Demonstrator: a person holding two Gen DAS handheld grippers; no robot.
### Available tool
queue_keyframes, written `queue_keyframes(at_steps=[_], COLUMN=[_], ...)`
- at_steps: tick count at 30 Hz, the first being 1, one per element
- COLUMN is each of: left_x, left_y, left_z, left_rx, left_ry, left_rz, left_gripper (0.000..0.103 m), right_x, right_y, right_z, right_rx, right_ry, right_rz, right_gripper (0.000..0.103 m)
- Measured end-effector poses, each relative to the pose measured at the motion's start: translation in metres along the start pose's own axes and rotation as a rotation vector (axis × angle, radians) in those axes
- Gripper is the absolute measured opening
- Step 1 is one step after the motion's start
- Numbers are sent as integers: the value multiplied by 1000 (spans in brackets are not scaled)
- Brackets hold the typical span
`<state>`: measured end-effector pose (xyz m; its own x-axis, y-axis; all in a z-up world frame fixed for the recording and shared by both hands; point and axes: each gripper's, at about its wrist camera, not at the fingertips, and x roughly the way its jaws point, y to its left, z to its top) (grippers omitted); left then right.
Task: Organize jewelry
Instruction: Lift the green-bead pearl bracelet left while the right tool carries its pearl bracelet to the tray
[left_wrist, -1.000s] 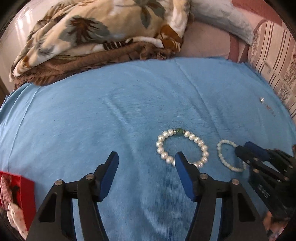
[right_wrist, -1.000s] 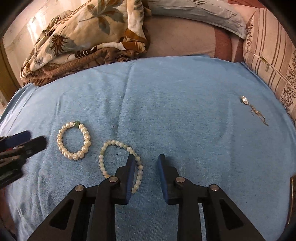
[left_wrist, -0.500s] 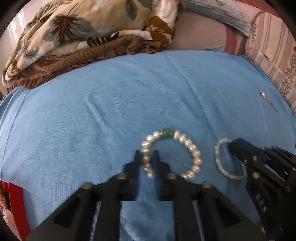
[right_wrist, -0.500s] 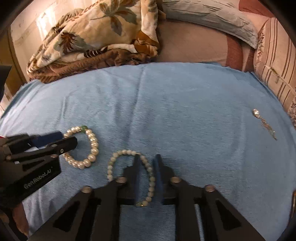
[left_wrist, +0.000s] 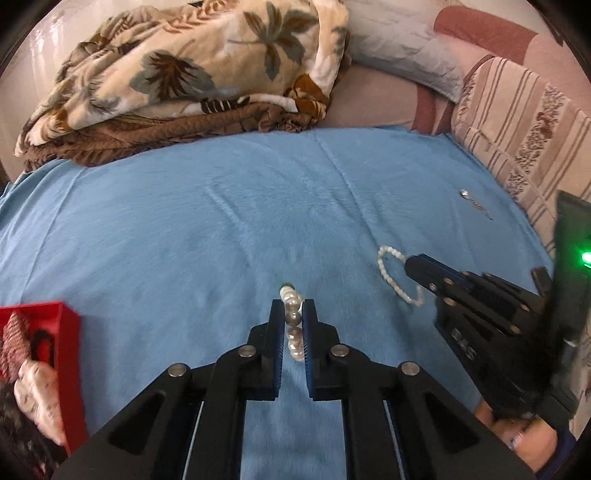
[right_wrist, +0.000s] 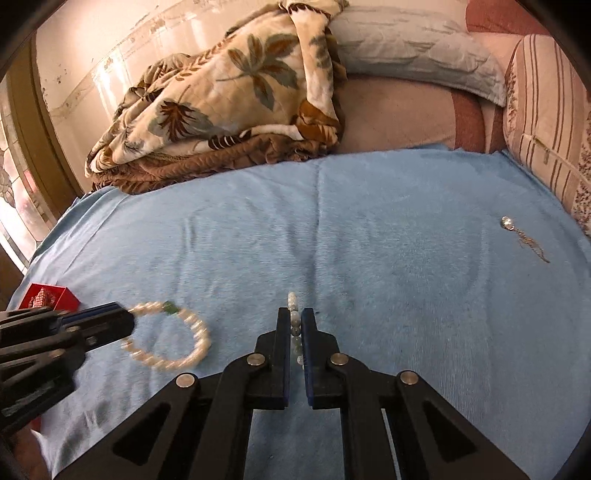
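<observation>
On a bed spread with a blue blanket (left_wrist: 184, 229), the left claw (left_wrist: 293, 314) pinches a large-pearl bracelet (left_wrist: 291, 325) edge-on between its pads, its loop with one green bead hanging beside the claw in the right wrist view (right_wrist: 173, 338). The right claw (right_wrist: 294, 321) is clamped on a smaller bead bracelet (right_wrist: 294, 314), whose loop shows in the left wrist view (left_wrist: 391, 273). A silver pendant chain (right_wrist: 524, 238) lies well apart near striped cushions (right_wrist: 546, 110). A red box (left_wrist: 70, 332) sits at the blanket's left edge
</observation>
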<state>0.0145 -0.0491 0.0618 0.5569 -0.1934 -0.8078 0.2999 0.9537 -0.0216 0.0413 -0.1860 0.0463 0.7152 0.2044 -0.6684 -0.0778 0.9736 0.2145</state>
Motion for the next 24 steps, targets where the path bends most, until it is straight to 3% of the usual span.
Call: queue_keyframes(at_steps=[11,24], left_x=[-66,-103], left_y=[10,6], left_z=[-46,-86], left_rx=[11,29], left_ry=[-41,-67], left_rz=[84,173], left_gripper=[9,9], right_x=[-34,-71], right_y=[15,12], right_z=[-44,-79], right_rx=[46,106], right_ry=[23,21], right_rz=[-23,-38], right_gripper=[7,7])
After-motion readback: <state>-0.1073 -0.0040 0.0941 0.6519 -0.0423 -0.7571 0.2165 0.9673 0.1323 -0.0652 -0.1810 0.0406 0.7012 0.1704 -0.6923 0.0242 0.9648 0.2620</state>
